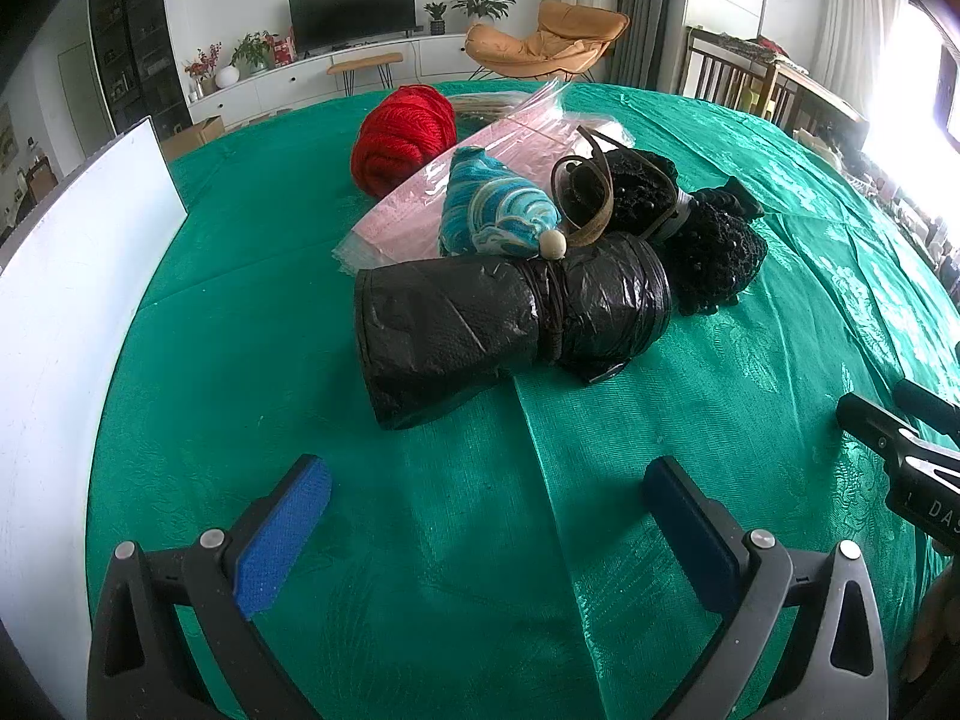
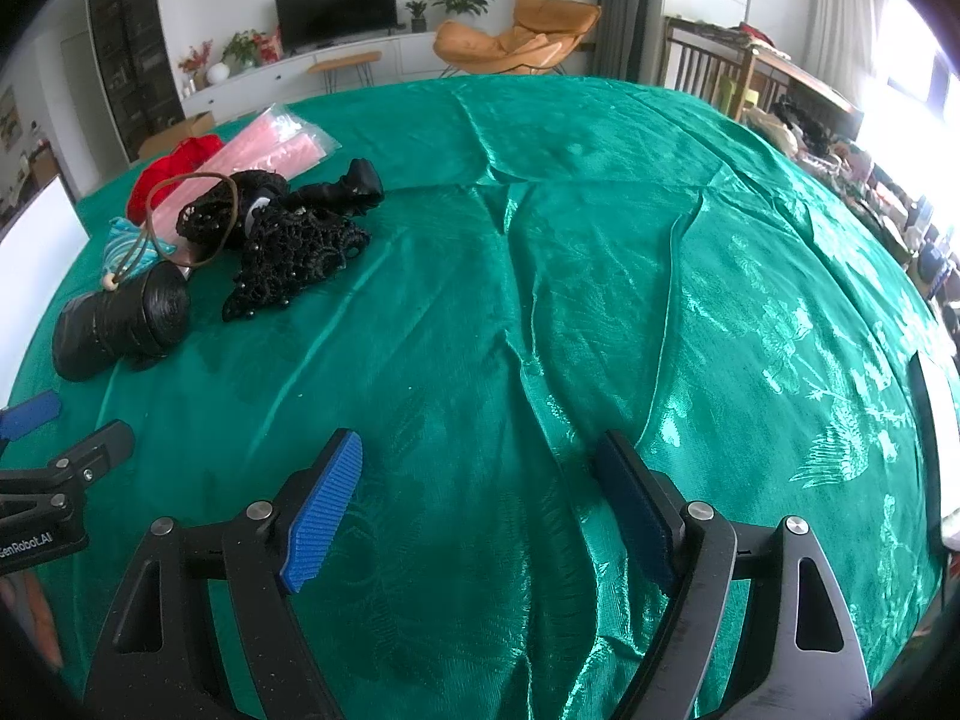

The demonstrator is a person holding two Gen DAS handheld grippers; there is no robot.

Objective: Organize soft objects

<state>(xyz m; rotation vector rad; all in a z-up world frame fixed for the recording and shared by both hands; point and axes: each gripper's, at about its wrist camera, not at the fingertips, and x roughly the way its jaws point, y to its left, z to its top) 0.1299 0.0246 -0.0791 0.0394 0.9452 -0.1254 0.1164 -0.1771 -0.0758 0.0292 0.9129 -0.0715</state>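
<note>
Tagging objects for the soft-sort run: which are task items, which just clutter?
Task items: red yarn ball; black plastic bag roll; black lace fabric; blue patterned pouch; pink plastic bags.
Just there: white board; green satin tablecloth.

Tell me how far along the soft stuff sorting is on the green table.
Nothing looks sorted yet. The red yarn ball, pink plastic bags, blue patterned pouch, black lace piece and black trash bag roll lie in one heap on the green tablecloth. Nothing is in hand: the left gripper and right gripper are open and empty. Everything remains.
</note>
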